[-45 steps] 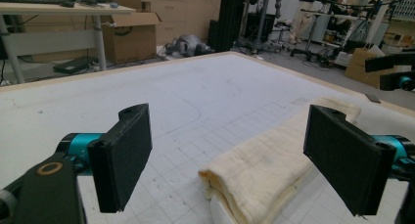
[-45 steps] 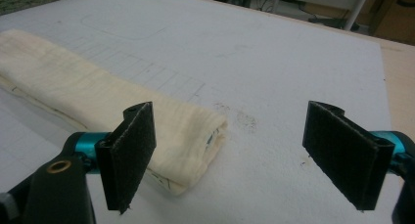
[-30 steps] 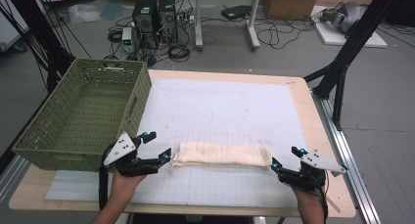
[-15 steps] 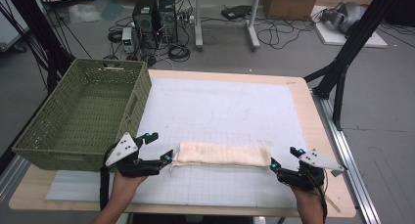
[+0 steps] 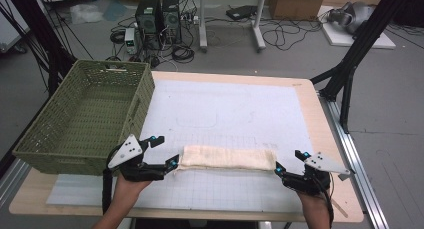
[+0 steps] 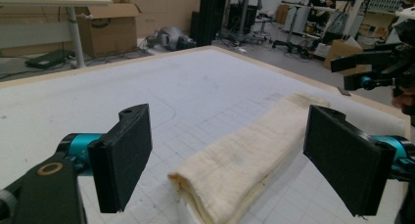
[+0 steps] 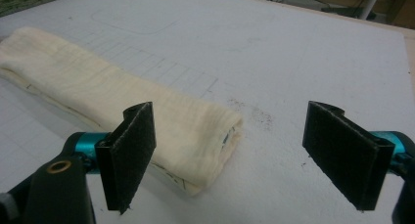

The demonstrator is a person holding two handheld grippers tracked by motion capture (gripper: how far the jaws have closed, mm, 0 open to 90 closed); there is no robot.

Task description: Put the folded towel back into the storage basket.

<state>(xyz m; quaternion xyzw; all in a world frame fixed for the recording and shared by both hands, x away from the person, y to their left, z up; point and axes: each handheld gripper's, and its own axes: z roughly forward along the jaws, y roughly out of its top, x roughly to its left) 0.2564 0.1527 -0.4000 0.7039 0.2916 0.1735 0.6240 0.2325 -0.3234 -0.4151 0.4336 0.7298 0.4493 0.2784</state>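
Item one: folded cream cloth (image 5: 227,158), a long narrow bundle lying flat on the white gridded mat (image 5: 235,114) that covers the tabletop (image 5: 307,89). I see it near the near edge of the mat, running left to right, its layered ends showing in both gripper views (image 6: 244,155) (image 7: 122,111).

Item two: my left gripper (image 5: 170,164), held at the cloth's left end. Its fingers (image 6: 122,160) are spread wide apart, released, gripping nothing. In the left gripper view the cloth's folded end lies on the mat between them, closer to the left one, and I cannot tell whether either pad touches the fabric.

Item three: my right gripper (image 5: 276,169), held at the cloth's right end. Its fingers (image 7: 129,150) are likewise spread wide, released. In the right gripper view the cloth's end sits just past the left finger, with bare mat ahead of the right one; the pads look clear of the fabric.

Item four: green woven basket (image 5: 45,139), on the left of the tabletop, its near right corner close to my left gripper, well apart from the cloth's right end.

Item five: faint pencil outlines and a printed grid on the mat, far of the cloth.

Item six: computer towers (image 5: 157,14) and loose cables on the floor beyond the far edge of the tabletop.
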